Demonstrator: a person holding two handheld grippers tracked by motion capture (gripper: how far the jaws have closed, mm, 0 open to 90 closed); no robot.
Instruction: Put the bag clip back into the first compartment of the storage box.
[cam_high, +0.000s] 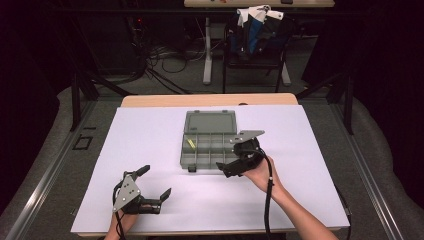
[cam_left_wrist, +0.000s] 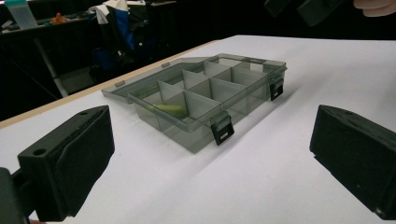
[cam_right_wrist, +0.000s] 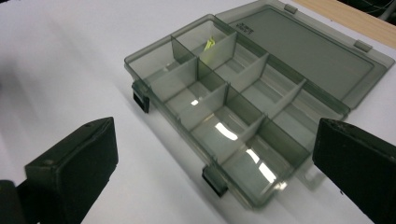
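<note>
The left gripper (cam_high: 153, 183) sits low at the near left of the white tabletop (cam_high: 150, 135), its jaws spread wide with nothing between them (its own view looks across bare white to the box). The box (cam_high: 208, 147), a smoky clear plastic organiser, lies at the middle of the tabletop, well apart from that gripper, with its lid (cam_high: 210, 122) thrown flat open on the far side. Dividers split it into small compartments; a small yellow piece (cam_high: 190, 143) lies in a compartment at its left end. Raised lettering on the lid is too small to read. Two black latches (cam_right_wrist: 141, 97) hang on the near wall. The right gripper (cam_high: 231, 157) hovers at the box's near right corner, jaws wide apart, holding nothing.
</note>
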